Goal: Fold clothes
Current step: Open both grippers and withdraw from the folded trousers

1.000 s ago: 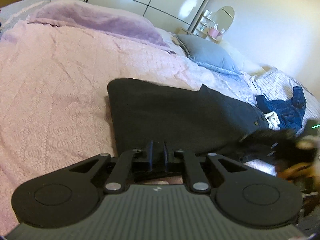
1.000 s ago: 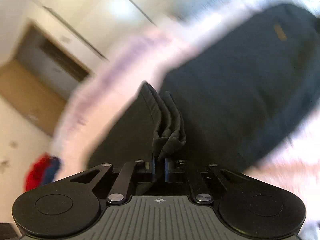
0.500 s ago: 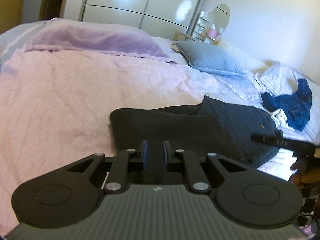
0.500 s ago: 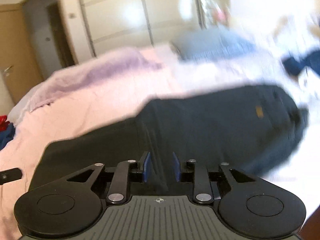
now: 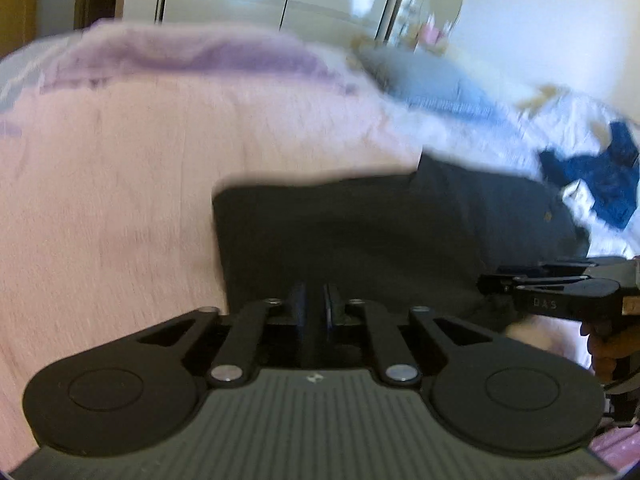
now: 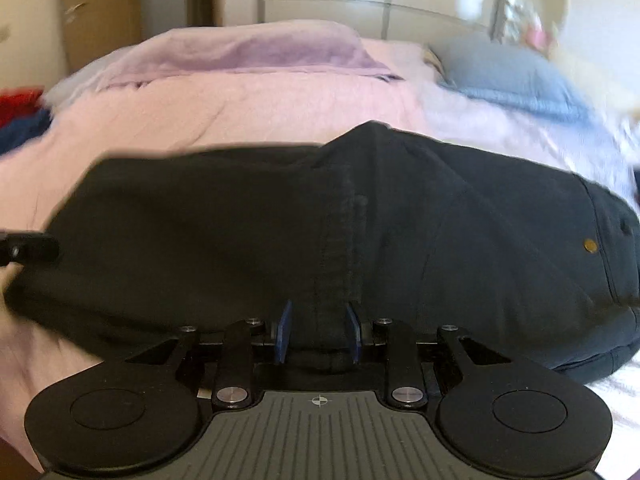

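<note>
Left wrist view first: we count one pink bedspread (image 5: 104,184) with a fine quilted texture, one lilac blanket (image 5: 180,54) bunched soft along its far edge, one grey-blue pillow (image 5: 432,76), and one crumpled heap of blue denim (image 5: 596,176) at far right. One pair of dark trousers (image 5: 360,232) lies folded flat on the bedspread, a rough rectangle of heavy woven cloth. Our left gripper (image 5: 314,312) sits at its near edge, blue pads nearly together with only a narrow gap; whether cloth is pinched there we cannot tell. At the right edge the right gripper (image 5: 552,284) shows side-on, a hand (image 5: 608,350) beneath it.

In the right wrist view we see the same single trousers (image 6: 320,240), one thick stitched seam running toward us and one small brass rivet (image 6: 590,245) near the right end. The right gripper (image 6: 318,336) has its two blue pads parted, having just been opening; the seam's edge lies between them, unpressed. One red and one blue cloth (image 6: 20,116) show at far left.
</note>
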A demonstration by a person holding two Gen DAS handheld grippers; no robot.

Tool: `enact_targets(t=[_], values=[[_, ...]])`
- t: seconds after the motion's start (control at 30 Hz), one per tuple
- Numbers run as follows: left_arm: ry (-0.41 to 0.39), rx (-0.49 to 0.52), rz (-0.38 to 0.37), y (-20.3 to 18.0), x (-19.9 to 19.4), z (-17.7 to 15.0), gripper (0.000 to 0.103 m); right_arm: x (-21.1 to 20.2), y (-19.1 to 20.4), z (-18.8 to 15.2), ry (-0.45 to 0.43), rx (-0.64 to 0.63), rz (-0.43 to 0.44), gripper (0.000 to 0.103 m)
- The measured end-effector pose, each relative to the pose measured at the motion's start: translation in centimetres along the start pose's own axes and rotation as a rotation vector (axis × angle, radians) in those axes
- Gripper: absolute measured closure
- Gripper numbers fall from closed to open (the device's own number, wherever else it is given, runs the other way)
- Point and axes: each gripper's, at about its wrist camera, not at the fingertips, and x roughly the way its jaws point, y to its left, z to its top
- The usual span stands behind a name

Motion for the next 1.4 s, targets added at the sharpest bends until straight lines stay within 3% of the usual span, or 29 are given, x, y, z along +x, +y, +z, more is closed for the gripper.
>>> enact_targets(t=[0.1, 0.2, 0.33, 0.5, 0.63, 0.8, 0.93, 1.07, 1.4], values=[[-0.042, 0.032, 0.011, 0.4, 1.1, 2.9, 0.094, -0.2, -0.2, 2.5, -0.089, 0.014, 0.032, 0.075], [-0.014, 0.039, 0.039, 1.0, 4.3, 4.4, 0.094, 2.1, 0.4, 4.2, -0.112, -0.013, 0.049, 0.075], [0.015, 0.055, 0.104, 1.6, 8.0, 3.3, 0.094, 6.4, 0.9, 4.0, -0.101, -0.037, 0.073, 0.075], [0.003, 0.097, 0.145, 1.4, 9.5, 1.7, 0.094, 8.5, 1.4, 2.3, -0.08, -0.103, 0.01, 0.076], [0.002, 0.092, 0.179, 0.4, 7.0, 2.2, 0.095, 7.3, 0.7, 2.7, -0.085, -0.066, 0.024, 0.075], [0.019, 0.054, 0.15, -1.7, 2.0, 0.5, 0.094, 1.2, -0.5, 1.0, -0.083, 0.01, 0.048, 0.075], [0.08, 0.008, 0.198, -2.7, 1.9, -2.2, 0.094, 0.7, -0.7, -1.6, -0.001, 0.013, 0.045, 0.075], [0.098, -0.013, 0.275, -4.5, 0.7, -1.6, 0.094, -0.3, -0.4, -1.2, 0.042, -0.009, 0.011, 0.075], [0.129, -0.061, 0.321, -9.9, -3.5, -2.8, 0.088, -6.7, -2.3, -4.3, 0.085, 0.127, 0.007, 0.075]])
